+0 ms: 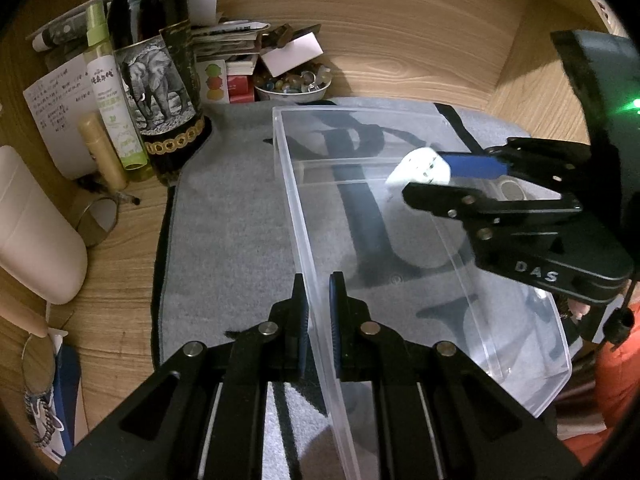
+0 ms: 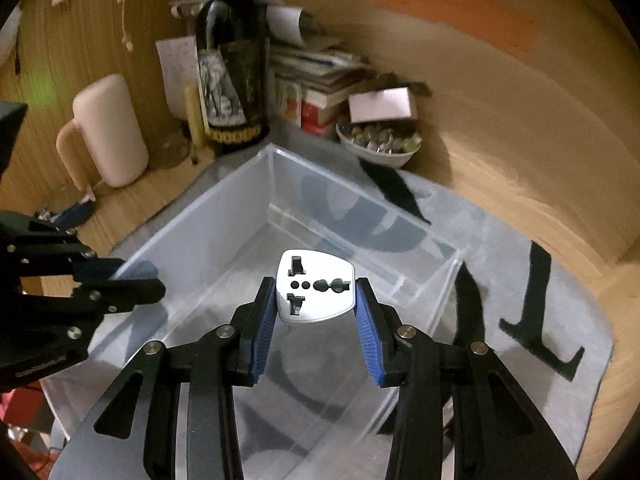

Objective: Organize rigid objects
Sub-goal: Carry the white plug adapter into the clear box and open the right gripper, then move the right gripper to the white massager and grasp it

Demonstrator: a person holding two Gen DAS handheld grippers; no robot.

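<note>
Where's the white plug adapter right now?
The white plug adapter sits clamped in the right tool, held above the clear plastic bin.

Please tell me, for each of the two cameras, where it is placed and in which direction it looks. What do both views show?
Left wrist: sits on the left tool, looks down along fingers shut on the clear box wall; the right tool shows.
Right wrist: sits on the right tool, looks down into the clear box, gripping the white adapter; the left tool shows.
Shared: box, adapter, wine bottle, grey mat.
</note>
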